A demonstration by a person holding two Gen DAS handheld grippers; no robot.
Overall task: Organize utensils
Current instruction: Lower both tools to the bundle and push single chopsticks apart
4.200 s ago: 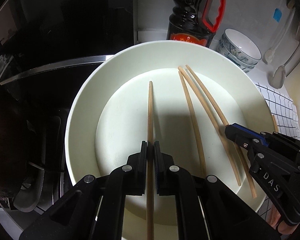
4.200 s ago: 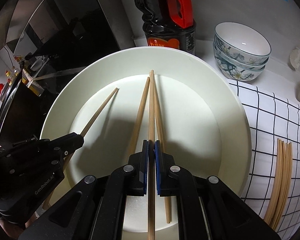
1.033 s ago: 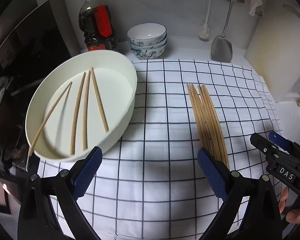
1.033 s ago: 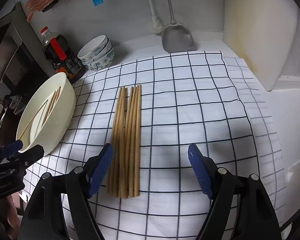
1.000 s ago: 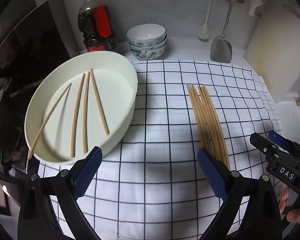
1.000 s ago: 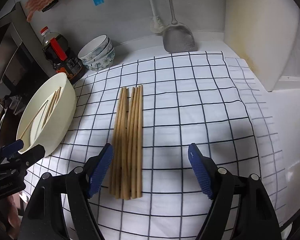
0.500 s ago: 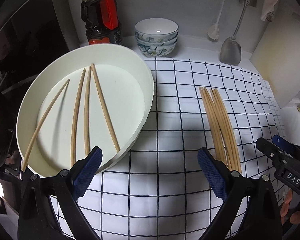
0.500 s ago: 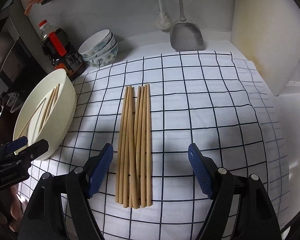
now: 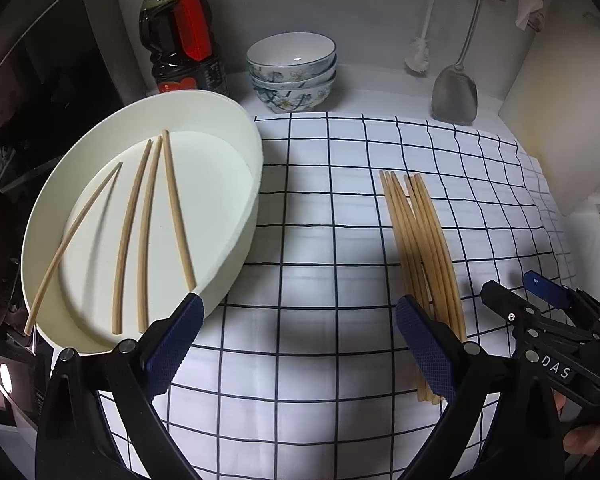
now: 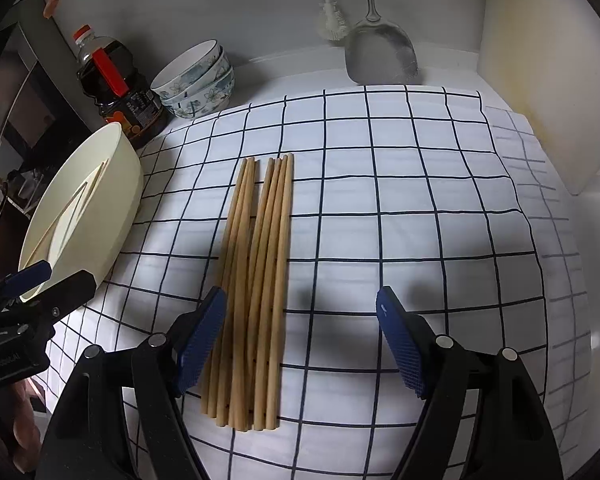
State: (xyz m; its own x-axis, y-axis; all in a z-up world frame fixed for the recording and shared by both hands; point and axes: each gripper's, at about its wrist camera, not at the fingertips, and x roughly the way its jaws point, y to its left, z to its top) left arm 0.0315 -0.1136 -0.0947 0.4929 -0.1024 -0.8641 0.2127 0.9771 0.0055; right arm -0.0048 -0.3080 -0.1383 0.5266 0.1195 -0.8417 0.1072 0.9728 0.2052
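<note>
Several wooden chopsticks [image 9: 146, 232] lie loose in a white oval dish [image 9: 244, 248] on the left. A bundle of chopsticks [image 9: 424, 248] [image 10: 260, 272] rests side by side on the checked cloth [image 9: 320, 220]. My left gripper [image 9: 298, 312] hovers open and empty over the cloth, between the dish and the bundle. My right gripper [image 10: 300, 296] is open and empty too, with its left finger above the bundle's near end. Each gripper shows at the edge of the other's view: the right gripper [image 9: 540, 312] and the left gripper [image 10: 40, 280].
At the back stand a dark sauce bottle [image 9: 180, 44], stacked patterned bowls [image 9: 292, 68], a brush [image 9: 418, 60] and a metal spatula [image 9: 454, 96]. A white board [image 9: 564, 120] leans at the right. A dark stove surface lies left of the dish.
About four seconds ago each gripper was shut on a chopstick in the dish; both are open over the cloth now. In the last second both sank and drew nearer to the cloth.
</note>
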